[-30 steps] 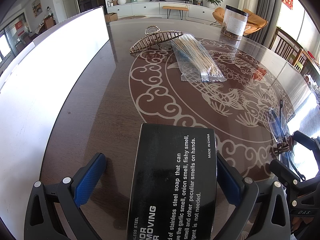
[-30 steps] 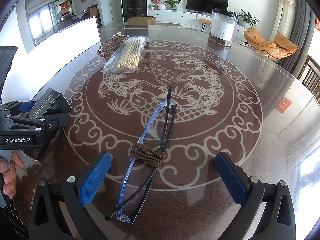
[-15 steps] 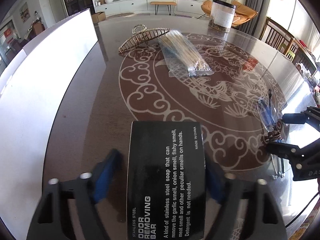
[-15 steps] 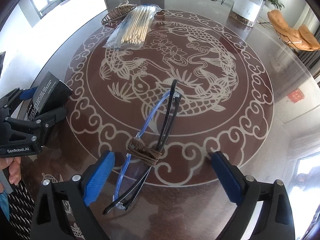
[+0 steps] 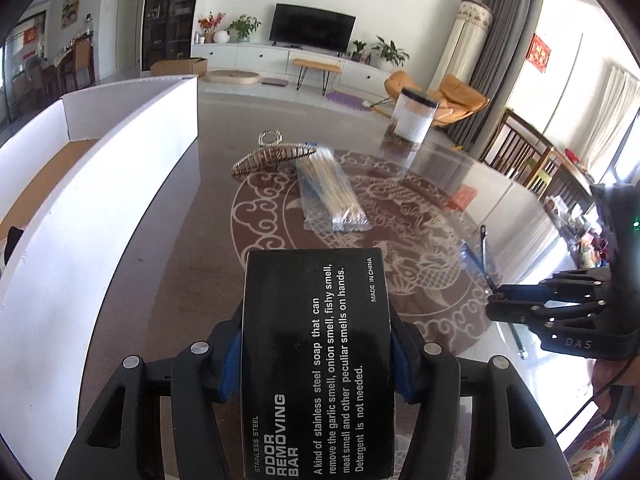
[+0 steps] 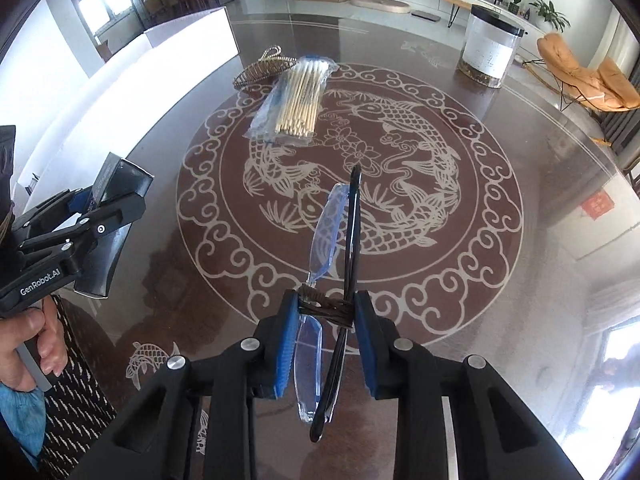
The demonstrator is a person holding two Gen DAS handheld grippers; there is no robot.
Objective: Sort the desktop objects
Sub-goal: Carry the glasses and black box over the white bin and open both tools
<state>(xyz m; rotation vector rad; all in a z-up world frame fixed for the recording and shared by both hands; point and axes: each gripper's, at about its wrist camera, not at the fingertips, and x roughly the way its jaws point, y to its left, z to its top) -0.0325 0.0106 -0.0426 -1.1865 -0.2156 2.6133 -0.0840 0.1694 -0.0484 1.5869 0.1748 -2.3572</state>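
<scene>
Sunlit living room surrounds a round glass-topped table with a pale carp-and-cloud pattern on dark brown; a TV on a white cabinet and orange chairs stand at the far side.

Nearest in the left wrist view, the left gripper has its 2 blue pads pressed against the sides of a black box printed "ODOR REMOVING BAR", the jaws about half closed around it. In the right wrist view the box appears raised off the glass at the left edge, where a hand grips that tool's handle.

Over the near part of the table, the right gripper is clamped tight on a pair of folded glasses with clear blue-tinted lenses and black temples, gripped at a brown cord wrapped around their middle. They stick out past the fingertips and seem lifted clear of the table.

Farther off, left of centre, lies a clear bag of cotton swabs, and just beyond it, touching or nearly so, a woven metal hair claw. At the far right stands a clear jar with a black lid and white label. Along the left side runs a white cardboard box with tall walls, open at the top.
</scene>
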